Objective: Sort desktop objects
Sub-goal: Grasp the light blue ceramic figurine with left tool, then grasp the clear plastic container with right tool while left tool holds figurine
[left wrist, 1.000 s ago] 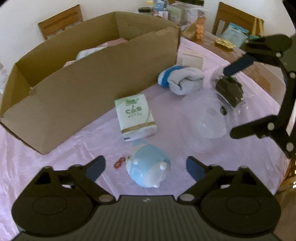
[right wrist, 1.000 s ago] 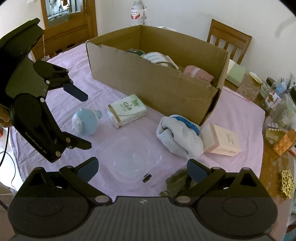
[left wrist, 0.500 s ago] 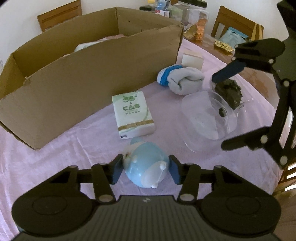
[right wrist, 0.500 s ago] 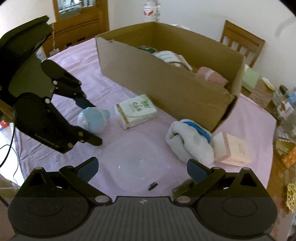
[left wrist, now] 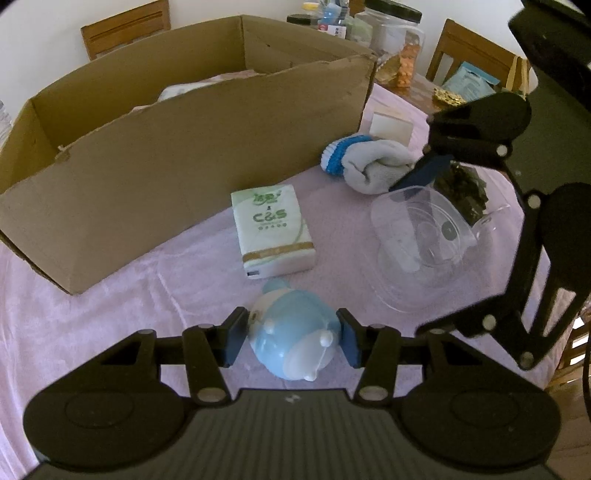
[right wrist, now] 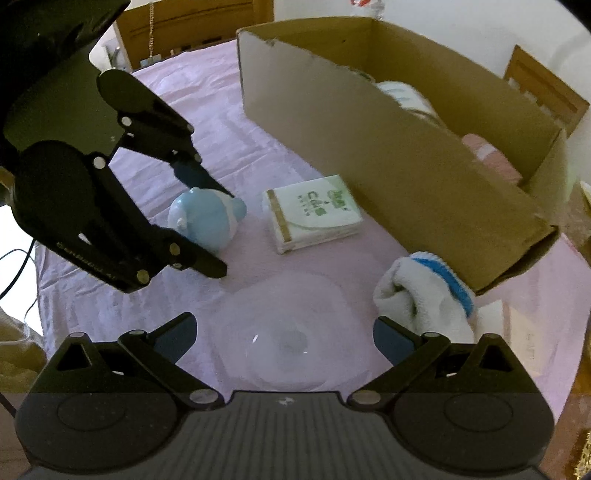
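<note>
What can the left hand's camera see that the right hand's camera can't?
Only the left wrist view shows the jars behind the box and the dark clump beyond the clear lid. Only the right wrist view shows the doorway and the whole left gripper from outside. Both show the blue toy pinched by that gripper, the tissue pack, the sock, the box and the lid.

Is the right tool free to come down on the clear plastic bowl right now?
Probably yes. The right tool is open with the clear plastic bowl between its fingers, nothing on top. The left tool is off to the side, shut on the blue toy.
</note>
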`<state>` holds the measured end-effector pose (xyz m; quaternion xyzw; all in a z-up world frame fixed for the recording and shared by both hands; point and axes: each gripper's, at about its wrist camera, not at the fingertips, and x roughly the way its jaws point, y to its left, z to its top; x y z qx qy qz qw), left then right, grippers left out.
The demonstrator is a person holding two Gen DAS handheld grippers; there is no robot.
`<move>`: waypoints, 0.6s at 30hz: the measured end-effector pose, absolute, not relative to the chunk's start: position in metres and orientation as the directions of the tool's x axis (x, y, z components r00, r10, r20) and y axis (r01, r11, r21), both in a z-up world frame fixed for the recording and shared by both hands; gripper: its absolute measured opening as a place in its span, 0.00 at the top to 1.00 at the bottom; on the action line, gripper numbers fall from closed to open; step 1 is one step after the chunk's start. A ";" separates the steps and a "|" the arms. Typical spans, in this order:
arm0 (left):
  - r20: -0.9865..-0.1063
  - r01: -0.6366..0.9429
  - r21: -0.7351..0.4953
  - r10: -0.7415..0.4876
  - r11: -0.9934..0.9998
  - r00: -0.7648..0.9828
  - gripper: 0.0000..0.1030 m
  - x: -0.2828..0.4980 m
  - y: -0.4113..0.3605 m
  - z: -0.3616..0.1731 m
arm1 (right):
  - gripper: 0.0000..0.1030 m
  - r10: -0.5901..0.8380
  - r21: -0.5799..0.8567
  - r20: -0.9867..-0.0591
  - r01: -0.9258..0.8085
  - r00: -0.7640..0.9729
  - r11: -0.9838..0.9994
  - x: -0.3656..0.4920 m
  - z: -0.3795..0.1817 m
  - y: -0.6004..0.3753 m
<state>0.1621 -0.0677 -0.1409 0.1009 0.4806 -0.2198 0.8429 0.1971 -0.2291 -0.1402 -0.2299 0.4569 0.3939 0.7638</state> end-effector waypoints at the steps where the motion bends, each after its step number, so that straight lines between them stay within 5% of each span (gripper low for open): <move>1: -0.854 0.465 -0.042 -0.273 0.884 0.442 0.50 0.162 -0.067 -0.141 | 0.00 0.392 0.017 -0.882 -0.814 0.261 0.580 0.196 -0.140 -0.229; 12: -0.860 0.450 -0.020 -0.244 0.893 0.448 0.49 0.155 -0.059 -0.140 | 0.01 0.360 -0.012 -0.901 -0.844 0.241 0.536 0.171 -0.137 -0.227; 18: -0.859 0.425 -0.033 -0.243 0.905 0.451 0.50 0.154 -0.056 -0.140 | 0.11 0.345 -0.046 -0.900 -0.845 0.266 0.533 0.178 -0.139 -0.223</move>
